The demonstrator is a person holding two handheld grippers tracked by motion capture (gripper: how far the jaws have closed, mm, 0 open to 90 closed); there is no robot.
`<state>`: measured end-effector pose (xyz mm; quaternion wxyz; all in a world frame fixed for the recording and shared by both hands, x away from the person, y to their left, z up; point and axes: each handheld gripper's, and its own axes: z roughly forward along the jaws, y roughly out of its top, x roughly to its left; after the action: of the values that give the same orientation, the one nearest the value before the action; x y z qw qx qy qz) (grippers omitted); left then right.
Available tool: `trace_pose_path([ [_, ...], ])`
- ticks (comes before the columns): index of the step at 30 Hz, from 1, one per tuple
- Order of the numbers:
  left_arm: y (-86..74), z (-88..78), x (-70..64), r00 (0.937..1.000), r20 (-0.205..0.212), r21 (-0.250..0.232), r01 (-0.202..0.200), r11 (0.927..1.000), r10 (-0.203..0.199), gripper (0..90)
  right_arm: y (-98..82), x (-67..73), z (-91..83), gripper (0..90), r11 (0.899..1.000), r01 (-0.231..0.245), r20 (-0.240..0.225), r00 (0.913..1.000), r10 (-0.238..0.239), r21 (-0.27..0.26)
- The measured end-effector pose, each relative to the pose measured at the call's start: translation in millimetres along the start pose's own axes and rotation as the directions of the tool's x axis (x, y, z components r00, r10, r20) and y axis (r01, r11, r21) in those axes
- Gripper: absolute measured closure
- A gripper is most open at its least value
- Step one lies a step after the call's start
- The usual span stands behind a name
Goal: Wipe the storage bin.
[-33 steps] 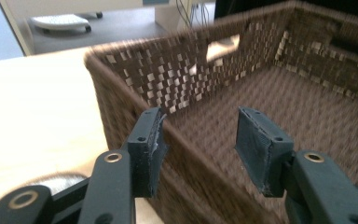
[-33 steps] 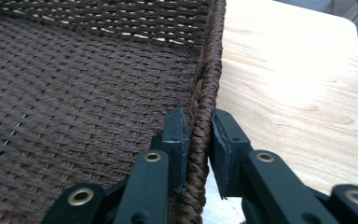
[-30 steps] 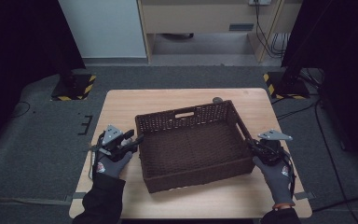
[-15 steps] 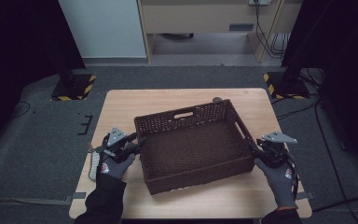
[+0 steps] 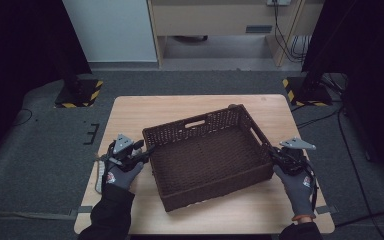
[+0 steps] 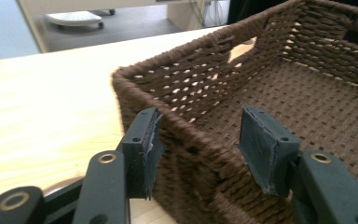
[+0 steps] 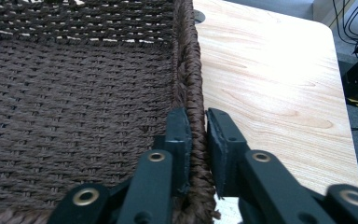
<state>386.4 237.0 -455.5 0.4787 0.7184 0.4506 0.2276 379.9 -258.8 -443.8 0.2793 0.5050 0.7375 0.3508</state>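
Note:
A dark brown woven basket lies at an angle in the middle of the wooden table, with nothing inside it. My left gripper straddles the basket's left wall. Its jaws have just been opening: the outer pad lies against the wall and the inner pad stands off it. My right gripper is at the right side. Its jaws have just closed, and both pads now press on the braided rim.
Bare tabletop runs beyond the basket's right rim and on its left. A pale flat object lies at the table's left edge under the left hand. Yellow-and-black striped stand feet are on the floor behind.

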Motion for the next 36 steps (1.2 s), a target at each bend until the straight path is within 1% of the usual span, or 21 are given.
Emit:
trace_pose_path([
  [2,0.6,-0.9,-2.3,0.9999,-0.008,0.007,-0.01,0.9999,0.01,46.7,0.4,0.2,-2.7,70.8,1.0,0.009,0.006,0.9999,-0.009,-0.008],
  [4,0.0,-2.5,-5.1,0.9997,-0.014,0.01,-0.022,0.9997,0.022,46.8,0.0,-0.1,-6.1,64.9,1.0,0.002,0.015,0.9999,-0.002,-0.017],
  [6,-0.8,-4.0,-7.9,0.9992,-0.023,0.009,-0.033,0.9994,0.033,46.9,-1.1,-1.3,-10.7,64.6,1.0,-0.012,0.008,0.9999,0.012,-0.024],
  [9,-2.1,-5.7,-11.4,0.9987,-0.03,0.007,-0.04,0.9992,0.041,48.0,-1.8,0.4,-16.0,68.4,0.999,-0.015,0.004,0.9999,0.015,-0.028],
  [12,-1.1,-6.6,-11.0,0.9989,-0.022,0.012,-0.04,0.9991,0.041,47.9,-0.8,1.8,-15.3,80.3,1.0,-0.013,0.004,0.9999,0.013,-0.017],
  [13,0.3,-7.1,-10.0,0.9992,-0.014,0.015,-0.036,0.9992,0.036,48.1,-0.5,1.3,-14.1,80.9,1.0,-0.005,0.007,1.0,0.005,-0.014],
  [15,3.8,-8.4,-7.4,0.9994,-0.008,0.012,-0.034,0.9994,0.034,47.6,0.2,0.2,-12.2,81.1,1.0,-0.013,0.005,0.9999,0.013,-0.011],
  [16,5.9,-9.1,-5.3,0.9995,-0.012,0.001,-0.028,0.9996,0.028,45.6,0.7,-1.0,-11.2,81.1,1.0,-0.013,0.004,0.9999,0.013,-0.014],
  [18,11.3,-10.7,0.6,0.9997,-0.018,-0.021,-0.019,0.9996,0.019,44.9,1.4,-2.8,-8.3,80.8,1.0,-0.016,0.006,0.9999,0.016,-0.019],
  [20,16.0,-10.2,7.7,0.9992,-0.035,-0.034,-0.019,0.9992,0.018,44.1,2.3,-4.0,-5.1,80.2,1.0,-0.013,0.015,0.9998,0.014,-0.024],
  [21,17.6,-8.7,11.4,0.999,-0.044,-0.045,-0.014,0.9989,0.012,43.8,2.8,-4.4,-3.3,79.7,1.0,-0.004,0.024,0.9997,0.005,-0.029],
  [23,20.0,-2.5,17.4,0.9992,-0.037,-0.054,0.01,0.9985,-0.012,42.8,3.2,-3.8,-0.5,78.7,1.0,-0.004,0.041,0.9992,0.005,-0.03],
  [24,20.7,2.1,19.9,0.9993,-0.036,-0.056,0.006,0.9984,-0.008,43.0,3.1,-3.1,0.8,78.3,0.999,0.005,0.051,0.9987,-0.003,-0.031],
  [26,20.7,12.3,24.7,0.9992,-0.04,-0.037,0.007,0.9993,-0.009,42.7,3.2,-1.8,2.0,77.8,0.999,0.014,0.062,0.998,-0.012,-0.033],
  [28,19.4,21.2,29.5,0.9988,-0.049,-0.031,0.005,0.9995,-0.006,43.2,3.1,-1.7,1.5,76.6,0.999,0.015,0.062,0.998,-0.013,-0.031],
  [30,17.2,28.2,33.3,0.9988,-0.047,-0.016,0.014,0.9998,-0.015,44.6,3.0,-2.2,0.7,74.6,0.999,0.007,0.062,0.998,-0.005,-0.036],
  [31,16.0,30.7,34.6,0.9992,-0.035,-0.012,0.018,0.9998,-0.018,45.7,2.7,-3.0,0.0,72.7,0.999,0.01,0.06,0.9982,-0.007,-0.041],
  [32,15.1,32.2,35.0,0.9995,-0.016,-0.009,0.029,0.9995,-0.029,47.5,2.5,-3.5,-1.3,70.3,0.999,0.003,0.055,0.9985,0.0,-0.048],
  [33,14.8,32.3,34.1,0.9994,-0.011,-0.008,0.033,0.9994,-0.033,50.7,2.4,-4.2,-3.0,68.3,0.998,-0.004,0.048,0.9988,0.007,-0.055],
  [34,14.8,31.2,32.9,0.9996,-0.019,-0.006,0.021,0.9998,-0.021,50.7,2.3,-5.2,-5.0,65.8,0.998,-0.004,0.042,0.9991,0.007,-0.06],
  [36,14.7,28.0,30.2,0.9997,-0.022,0.007,0.014,0.9999,-0.014,50.7,2.7,-6.2,-9.0,61.1,0.997,-0.014,0.042,0.999,0.017,-0.074],
])
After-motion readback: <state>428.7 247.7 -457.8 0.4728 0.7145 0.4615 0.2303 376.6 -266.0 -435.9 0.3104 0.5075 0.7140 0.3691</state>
